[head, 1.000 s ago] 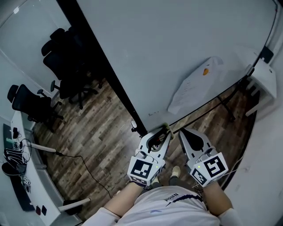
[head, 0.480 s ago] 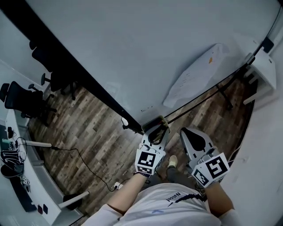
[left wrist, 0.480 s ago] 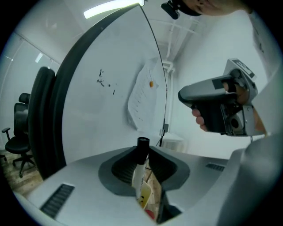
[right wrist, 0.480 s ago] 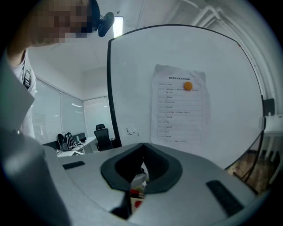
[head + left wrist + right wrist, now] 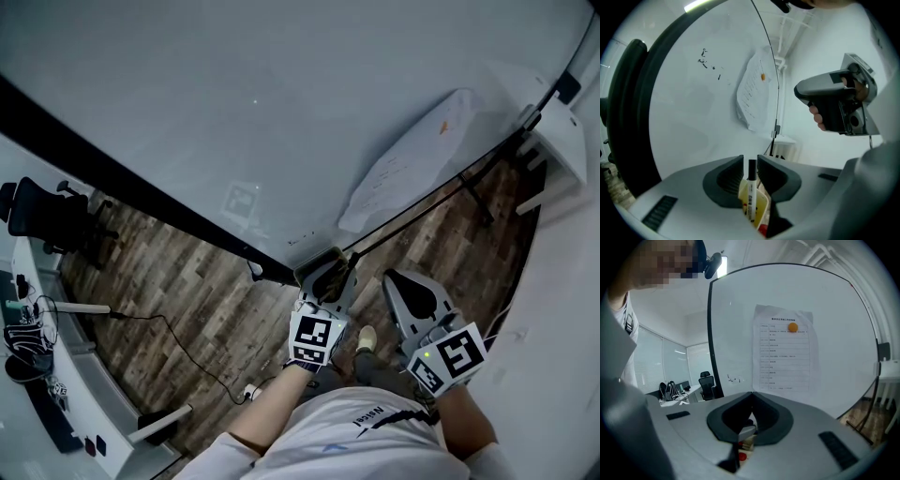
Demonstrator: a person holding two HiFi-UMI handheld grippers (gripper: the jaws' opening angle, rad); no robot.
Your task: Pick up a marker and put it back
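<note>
Moved: the left gripper has dropped and pushed in towards the foot of the whiteboard. The head view has swung too, so the thick black frame bar lies flatter across the picture than before. The right gripper has barely shifted.
Left tongs: clamped on the marker, which stands upright between the jaws. Its black cap pokes out at the tips and its white barrel runs back into the throat. A yellowish piece sits just behind it; I can't say what it is.
Right tongs: pressed together with nothing between them, held beside the left gripper and apart from it.
Marker position: off any rest, carried in the left gripper close in front of the board.
Board: the paper sheet is pinned by an orange magnet, well up and to the right of both grippers.
Step, as I read it: the return leg, taking the marker down to where it belongs.
Resting place: no ledge or tray shows clearly in any view, so find it before committing.
Doing it well: keep the squeeze constant, since only a short stretch of barrel sits in the pads. Tip the marker to match the rest, then ease it down until the barrel bears weight.
Release: part the jaws only once it is seated, then back straight out so the pads don't drag it.
Right gripper: keep it wide of the left one's path.
</note>
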